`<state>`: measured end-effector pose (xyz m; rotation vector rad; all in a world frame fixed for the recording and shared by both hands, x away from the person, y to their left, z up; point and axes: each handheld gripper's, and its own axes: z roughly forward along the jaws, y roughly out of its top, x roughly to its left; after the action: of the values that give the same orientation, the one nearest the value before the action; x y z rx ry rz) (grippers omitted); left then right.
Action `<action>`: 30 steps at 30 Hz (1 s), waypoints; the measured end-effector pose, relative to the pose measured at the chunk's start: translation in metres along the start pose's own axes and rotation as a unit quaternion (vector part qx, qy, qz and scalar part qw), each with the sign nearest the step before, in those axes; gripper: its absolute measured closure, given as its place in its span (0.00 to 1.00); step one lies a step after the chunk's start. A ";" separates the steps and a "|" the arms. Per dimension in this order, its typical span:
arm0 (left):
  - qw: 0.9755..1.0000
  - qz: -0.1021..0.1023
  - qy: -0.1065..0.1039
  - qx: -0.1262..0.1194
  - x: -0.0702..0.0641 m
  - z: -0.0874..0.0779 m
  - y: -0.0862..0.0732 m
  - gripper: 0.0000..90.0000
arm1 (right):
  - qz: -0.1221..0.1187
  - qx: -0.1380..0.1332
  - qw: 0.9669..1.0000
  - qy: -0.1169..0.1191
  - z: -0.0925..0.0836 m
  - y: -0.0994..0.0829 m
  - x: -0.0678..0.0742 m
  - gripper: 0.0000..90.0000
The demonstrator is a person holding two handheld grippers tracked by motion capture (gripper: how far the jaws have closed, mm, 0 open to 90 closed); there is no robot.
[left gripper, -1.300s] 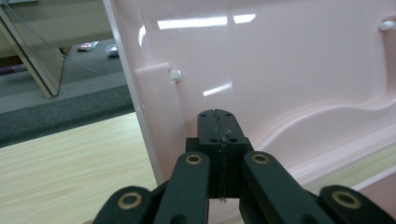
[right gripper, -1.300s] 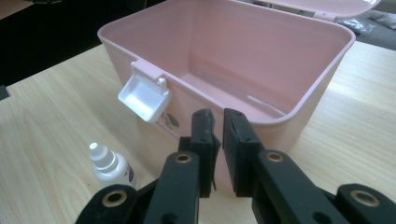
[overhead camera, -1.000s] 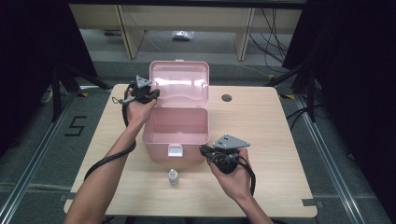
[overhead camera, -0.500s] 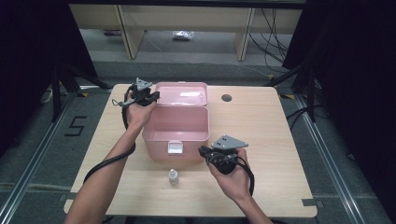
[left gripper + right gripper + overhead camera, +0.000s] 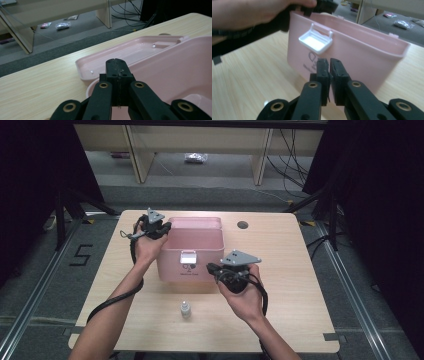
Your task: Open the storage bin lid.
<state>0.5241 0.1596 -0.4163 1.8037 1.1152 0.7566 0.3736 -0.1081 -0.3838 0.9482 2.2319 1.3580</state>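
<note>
A pink plastic box (image 5: pixel 190 262) stands open mid-table, its lid (image 5: pixel 197 222) folded back flat behind it. A white latch (image 5: pixel 188 257) hangs on the front wall. My left gripper (image 5: pixel 159 227) is shut at the box's back left corner, and its jaw tips (image 5: pixel 116 62) sit over the rim of the box (image 5: pixel 175 75) with the lid (image 5: pixel 125 53) beyond. My right gripper (image 5: pixel 212 268) is shut in front of the box, right of the latch. In the right gripper view its tips (image 5: pixel 329 62) point at the front wall (image 5: pixel 362 57) below the latch (image 5: pixel 315 42).
A small clear bottle (image 5: pixel 185 309) stands on the table in front of the box. A round cable hole (image 5: pixel 243 225) lies at the back right of the tabletop. Shelf legs and cables are on the floor beyond the table.
The lid has swung from upright down and back until it lies flat behind the box. The left gripper stays by the back left corner. The right gripper has barely moved.
</note>
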 end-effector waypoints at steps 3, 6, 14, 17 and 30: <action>1.000 0.004 -0.003 -0.001 0.001 0.000 -0.005 1.00 | -0.004 -0.002 1.000 0.009 0.016 0.011 0.000 0.97; 1.000 0.021 -0.004 0.001 -0.001 0.000 -0.007 1.00 | -0.005 -0.009 1.000 -0.001 0.037 0.025 0.000 0.98; 1.000 0.029 -0.011 0.004 -0.003 -0.004 -0.012 1.00 | -0.012 0.036 0.999 0.013 0.066 0.028 0.008 1.00; 1.000 0.020 -0.014 0.003 -0.003 -0.005 -0.012 1.00 | -0.007 0.044 0.999 0.011 0.064 0.027 0.011 1.00; 1.000 0.022 -0.021 -0.006 -0.004 -0.024 -0.006 0.99 | -0.021 0.073 0.997 0.026 0.063 0.015 0.021 1.00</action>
<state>0.5009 0.1658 -0.4112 1.8310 1.0450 0.7456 0.4022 -0.0487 -0.3998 0.9185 2.4031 1.2301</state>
